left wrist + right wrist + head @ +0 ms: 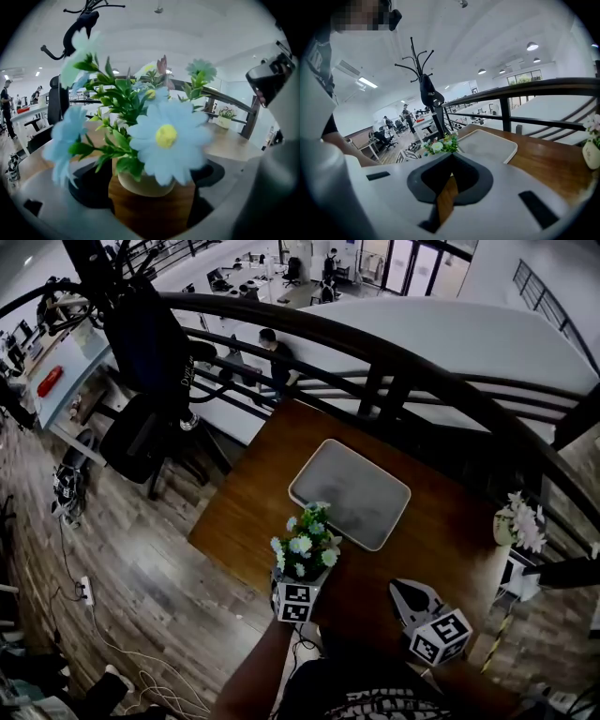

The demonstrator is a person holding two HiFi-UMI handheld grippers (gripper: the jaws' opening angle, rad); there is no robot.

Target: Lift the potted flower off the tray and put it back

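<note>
Only the left gripper view is showing the left gripper (298, 583) gaping wide around the potted flower (145, 180), which is seemingly standing on the table (242, 514) beside the tray (350, 493). The right gripper (451, 158) is hovering pinched together and empty, tilting downward.

**Wooden counter carries a tray and two flower pots**

The counter (272, 474) is a dark brown wooden top with rounded corners. A grey tray (350, 493) with a pale rim and rounded corners lies flat near its middle. The potted flower (305, 554) has pale blooms and green leaves in a cream pot. It appears to stand on the bare wood just beside the tray's near left corner, close to the counter's near left edge; from the head view its blooms overlap that corner. Well apart from both, at the counter's right edge, stands a small white pot (506, 526) of pale pink flowers.
</note>
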